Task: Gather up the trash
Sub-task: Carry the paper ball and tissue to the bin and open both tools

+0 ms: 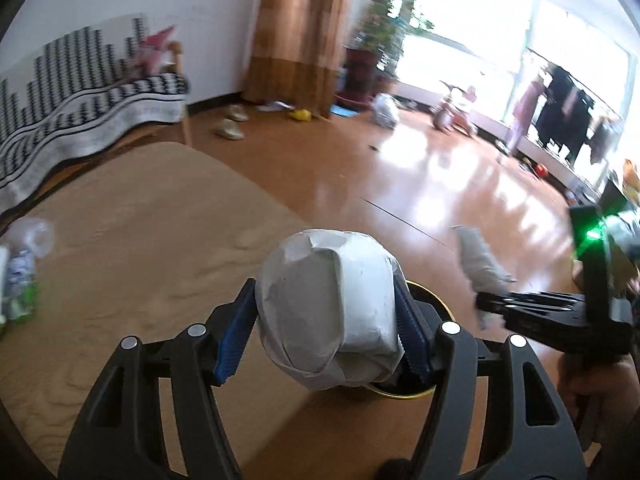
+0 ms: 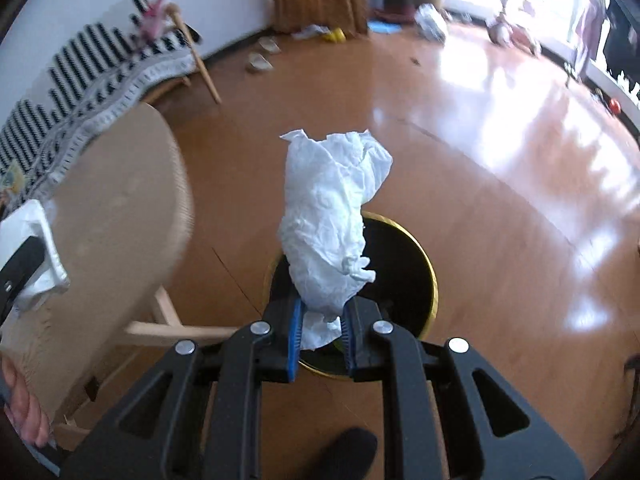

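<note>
My left gripper [image 1: 326, 328] is shut on a crumpled white paper ball [image 1: 328, 304], held above the edge of the tan table [image 1: 132, 240] and over a black trash bin with a gold rim [image 1: 432, 388] on the floor. My right gripper [image 2: 320, 332] is shut on a crumpled white tissue [image 2: 332, 220], which stands up from the blue pads right above the same bin [image 2: 412, 276]. The right gripper [image 1: 492, 304] also shows in the left wrist view, holding the tissue [image 1: 480, 260]. The paper ball [image 2: 36, 248] shows at the left edge of the right wrist view.
A plastic bottle wrapper [image 1: 20, 272] lies at the table's left edge. A bench with a black-and-white striped cover [image 1: 80, 92] stands by the wall. Shoes [image 1: 230, 124], a plant pot [image 1: 360, 76], a bag [image 1: 386, 108] and a tricycle [image 1: 452, 112] sit on the wooden floor beyond.
</note>
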Motion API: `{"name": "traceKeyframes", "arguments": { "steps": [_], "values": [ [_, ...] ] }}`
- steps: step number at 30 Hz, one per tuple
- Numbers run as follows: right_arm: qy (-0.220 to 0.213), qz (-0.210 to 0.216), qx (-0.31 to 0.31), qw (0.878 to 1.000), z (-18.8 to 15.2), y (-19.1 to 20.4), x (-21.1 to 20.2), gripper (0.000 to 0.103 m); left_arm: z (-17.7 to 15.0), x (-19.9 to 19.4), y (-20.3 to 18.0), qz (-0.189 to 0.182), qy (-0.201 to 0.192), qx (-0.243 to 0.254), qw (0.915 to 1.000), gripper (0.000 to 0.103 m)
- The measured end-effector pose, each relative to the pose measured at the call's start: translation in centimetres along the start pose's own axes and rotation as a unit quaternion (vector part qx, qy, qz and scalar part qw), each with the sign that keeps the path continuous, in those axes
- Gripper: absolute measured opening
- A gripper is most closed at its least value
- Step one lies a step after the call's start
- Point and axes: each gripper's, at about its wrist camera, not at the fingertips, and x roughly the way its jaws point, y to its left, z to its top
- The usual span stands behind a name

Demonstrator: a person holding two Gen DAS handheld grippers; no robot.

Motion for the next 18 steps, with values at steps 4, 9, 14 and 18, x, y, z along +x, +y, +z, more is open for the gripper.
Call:
{"name": "traceKeyframes", "arguments": {
  "steps": [4,9,14,18],
  "values": [
    [0.030,-0.001,0.019,0.999,-0.1,-2.0,1.8,0.017,-0.4,1.9,-2.7,-0.017,0.013,0.021,0.9996,0.064],
    [0.035,0.003,0.027,0.999,0.0,-2.5,2.3,0.017,-0.3,3.9,-3.6,-0.023,0.025,0.025,0.9991,0.064],
    [0.039,0.008,0.031,0.999,0.4,-2.3,2.9,0.017,-0.1,5.1,-3.0,-0.021,0.032,0.021,0.9991,0.064],
    [0.044,0.012,0.033,0.998,0.4,-2.4,3.1,0.029,-0.1,5.7,-2.8,-0.020,0.035,0.017,0.9990,0.064]
  ]
}}
